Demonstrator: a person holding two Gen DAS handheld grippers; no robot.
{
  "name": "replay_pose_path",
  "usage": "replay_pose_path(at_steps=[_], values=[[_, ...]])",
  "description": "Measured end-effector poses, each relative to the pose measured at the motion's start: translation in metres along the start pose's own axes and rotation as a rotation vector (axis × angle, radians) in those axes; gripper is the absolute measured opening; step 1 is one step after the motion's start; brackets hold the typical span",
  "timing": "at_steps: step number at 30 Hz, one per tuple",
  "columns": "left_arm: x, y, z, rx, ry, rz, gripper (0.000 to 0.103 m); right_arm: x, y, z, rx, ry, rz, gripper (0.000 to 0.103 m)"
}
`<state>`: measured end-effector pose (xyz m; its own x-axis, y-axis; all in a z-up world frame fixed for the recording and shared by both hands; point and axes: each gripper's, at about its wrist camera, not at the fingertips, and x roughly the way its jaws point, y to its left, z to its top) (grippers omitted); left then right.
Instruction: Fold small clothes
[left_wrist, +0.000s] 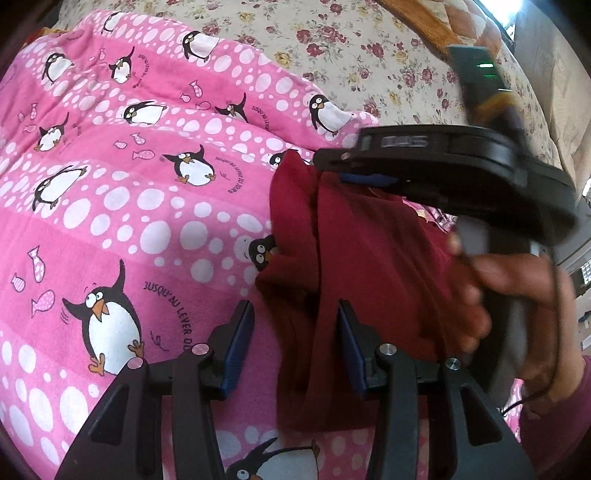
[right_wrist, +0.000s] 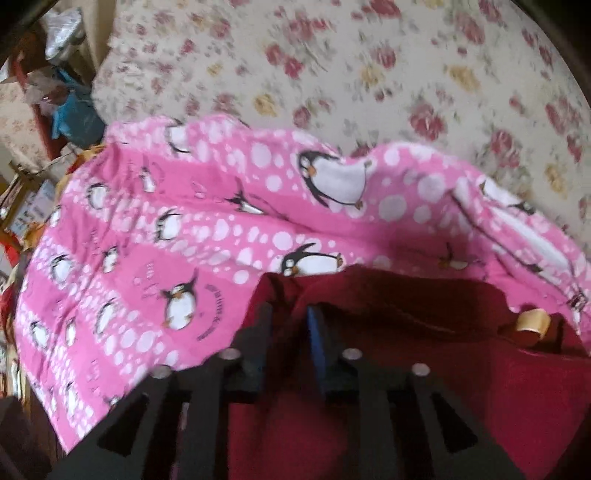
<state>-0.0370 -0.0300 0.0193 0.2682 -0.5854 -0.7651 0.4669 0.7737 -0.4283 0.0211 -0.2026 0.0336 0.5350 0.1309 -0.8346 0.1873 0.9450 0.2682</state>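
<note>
We work over a bed (left_wrist: 369, 44) with a floral sheet, on which a pink penguin blanket (left_wrist: 110, 184) is spread. On the blanket's right side lies the dark red garment (left_wrist: 369, 266), bunched, its long axis running away from us toward the far edge of the blanket. Our left gripper (left_wrist: 295, 332) has its jaws spread wide, with a hanging fold of the garment between them but not pinched; the near end of the cloth is closest to this hand. Our right gripper (right_wrist: 290, 328) sits at the far end, jaws nearly together with a red fold between them; through the blur it seems pinched. We judge the left jaws must close on the near fold next.
</note>
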Motion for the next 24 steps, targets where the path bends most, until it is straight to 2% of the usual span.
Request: replay_pose_path(at_steps=[4,10,17,24], values=[[0.0,0.0,0.0,0.002,-0.001,0.002,0.026,-0.018,0.008,-0.008,-0.079,-0.044,-0.05,0.028],[0.0,0.0,0.0,0.003,-0.002,0.002,0.026,0.012,-0.009,-0.02,0.01,0.025,-0.027,0.03],[0.001,0.001,0.001,-0.002,0.0,-0.012,0.03,-0.002,-0.01,-0.022,0.017,0.005,-0.002,0.034],[0.003,0.0,0.0,0.003,0.0,-0.039,0.04,-0.022,-0.015,-0.031,0.032,0.015,0.03,0.05]])
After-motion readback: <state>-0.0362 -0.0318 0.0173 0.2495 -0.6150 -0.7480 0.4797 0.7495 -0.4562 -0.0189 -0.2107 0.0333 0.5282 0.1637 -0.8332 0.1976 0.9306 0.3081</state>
